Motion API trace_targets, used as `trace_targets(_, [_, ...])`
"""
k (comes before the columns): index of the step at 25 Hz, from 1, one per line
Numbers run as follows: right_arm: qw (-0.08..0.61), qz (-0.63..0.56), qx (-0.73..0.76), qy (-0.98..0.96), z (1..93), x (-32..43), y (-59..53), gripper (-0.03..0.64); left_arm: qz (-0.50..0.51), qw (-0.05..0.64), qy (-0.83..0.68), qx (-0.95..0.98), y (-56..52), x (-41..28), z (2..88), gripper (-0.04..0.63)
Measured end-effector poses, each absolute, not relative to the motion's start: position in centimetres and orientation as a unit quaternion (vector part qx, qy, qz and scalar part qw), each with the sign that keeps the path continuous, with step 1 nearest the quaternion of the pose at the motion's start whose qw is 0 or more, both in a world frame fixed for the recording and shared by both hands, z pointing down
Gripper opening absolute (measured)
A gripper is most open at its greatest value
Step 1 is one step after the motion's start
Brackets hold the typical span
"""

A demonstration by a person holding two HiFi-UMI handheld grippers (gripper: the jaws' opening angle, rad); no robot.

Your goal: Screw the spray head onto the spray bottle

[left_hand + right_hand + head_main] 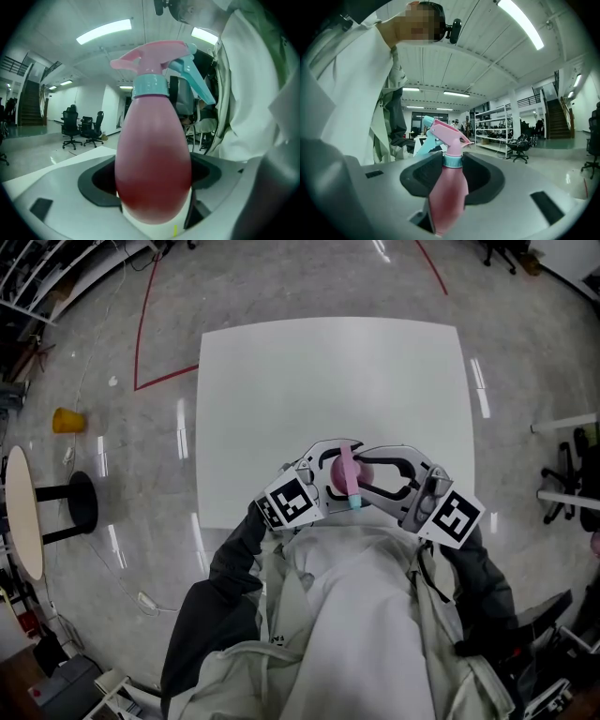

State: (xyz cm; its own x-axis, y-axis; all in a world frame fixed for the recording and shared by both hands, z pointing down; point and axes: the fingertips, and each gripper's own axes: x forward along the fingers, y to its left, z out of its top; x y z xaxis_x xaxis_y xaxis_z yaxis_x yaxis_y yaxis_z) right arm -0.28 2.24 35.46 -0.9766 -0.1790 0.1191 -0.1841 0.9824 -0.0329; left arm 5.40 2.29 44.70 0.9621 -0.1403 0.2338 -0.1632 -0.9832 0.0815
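A pink spray bottle (345, 468) is held in the air over the white table's (328, 381) near edge, close to my chest. Its pink spray head (150, 58) with a teal trigger (194, 79) sits on the neck above a teal collar (150, 86). My left gripper (328, 476) is shut on the bottle's wide body (152, 164), which fills the gap between its black pads (101, 183). From the other side, my right gripper (373, 480) is shut on the teal collar (452, 161), with the bottle's body (447, 197) running down between its jaws and the spray head (445, 133) standing above them.
The table top holds nothing else. On the floor to the left lie a yellow cup (67, 420) and a black stool (80, 502) beside a round table (23, 512). A red tape line (141, 334) runs past the table's far left corner. Office chairs (572, 474) stand to the right.
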Motion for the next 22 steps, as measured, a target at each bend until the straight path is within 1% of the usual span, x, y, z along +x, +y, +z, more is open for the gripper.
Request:
trace_targets(3, [0.062,0.013,0.101,-0.993,35.7,-0.2,2.0,0.126,0.122,0.047,-0.085,0.988,1.9,5.3,45.0,0.431])
trace_targets(6, [0.028,0.009,0.171,-0.985,34.8,0.3,0.5,0.120,0.104,0.048,-0.156,0.981,-0.1,4.8,44.2,0.431])
trace_targets(9, [-0.006,0.004,0.261,-0.965,33.8,0.6,-0.5,0.109,0.061,0.084,-0.229,0.968,-1.5,5.1,43.3,0.431])
trace_targets(12, [0.009,0.004,0.291,-0.957,34.7,0.4,-0.3,0.098,0.037,0.114,-0.257,0.959,-1.9,5.3,43.5,0.431])
trace_targets(15, [0.016,0.036,0.239,-0.970,35.7,0.9,0.5,0.103,0.069,0.092,-0.206,0.972,-0.8,5.4,44.2,0.431])
trace_targets(18, [0.037,0.069,0.156,-0.985,36.3,1.2,1.3,0.108,0.144,0.056,-0.119,0.981,1.2,4.9,45.7,0.431])
trace_targets(20, [0.053,0.066,0.107,-0.991,36.5,0.6,1.9,0.137,0.201,0.028,-0.071,0.977,2.4,4.7,47.0,0.431])
trace_targets(22, [0.056,0.051,0.085,-0.993,36.5,-0.3,2.5,0.146,0.228,0.013,-0.043,0.973,3.2,4.9,47.6,0.430])
